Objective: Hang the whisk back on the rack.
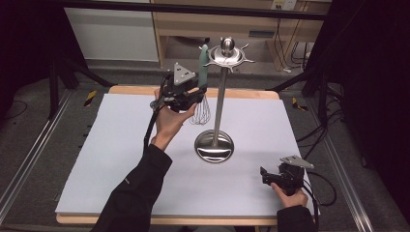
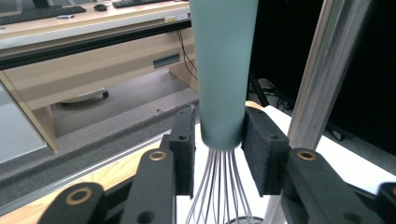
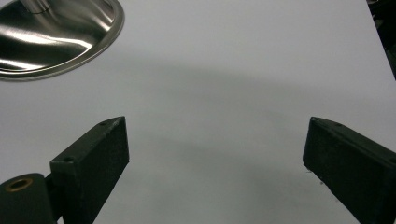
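Note:
A whisk (image 1: pixel 203 67) with a teal handle (image 2: pixel 224 70) and wire loops hangs upright beside the top ring of a steel utensil stand (image 1: pixel 220 101). Its upper end is up at one of the ring's hooks. My left gripper (image 1: pixel 199 93) is raised at the lower end of the handle, with a jaw on each side. In the left gripper view (image 2: pixel 219 149) the right pad lies against the handle and a thin gap shows at the left pad. My right gripper (image 1: pixel 264 175) rests open near the table's front right, over bare white sheet (image 3: pixel 215 158), nothing between its jaws.
The stand's round steel base (image 1: pixel 214 146) sits mid-table, and its edge (image 3: pixel 56 32) lies ahead and left of the right gripper. The stand's pole (image 2: pixel 322 70) rises just right of the whisk. A white sheet (image 1: pixel 121 145) covers the wooden table.

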